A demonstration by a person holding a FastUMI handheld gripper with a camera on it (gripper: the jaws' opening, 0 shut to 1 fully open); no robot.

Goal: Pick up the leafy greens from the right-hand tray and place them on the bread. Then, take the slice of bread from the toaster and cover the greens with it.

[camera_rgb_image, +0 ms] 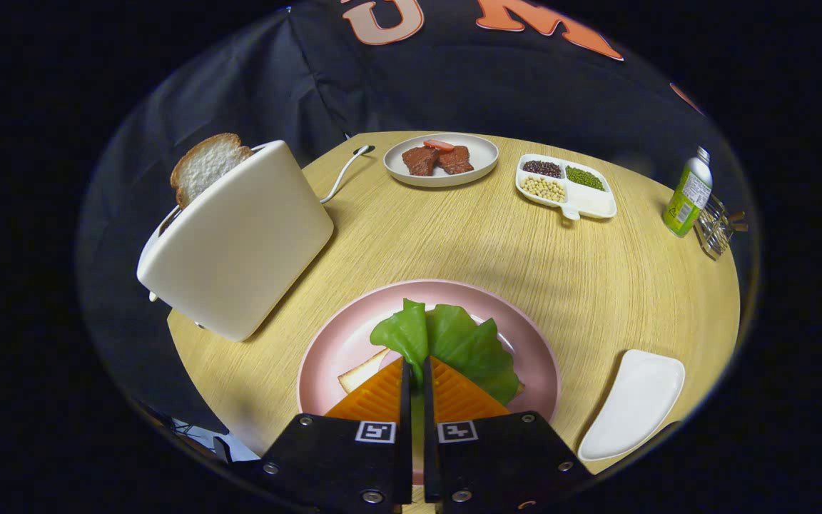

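On pink plate (325,343): bread (362,371) under leafy greens (464,343), pinched by hand-held gripper (417,375); toaster (240,239) holds slice (205,165).

Claw (417,371) clamped on leafy greens (454,339) over pink plate (325,343)

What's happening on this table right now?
A hand-held gripper has its jaws nearly closed on a leafy green, holding it over a slice of bread on the pink plate. Another bread slice sticks up from the toaster, not yet taken. The white tray lies beside the plate.
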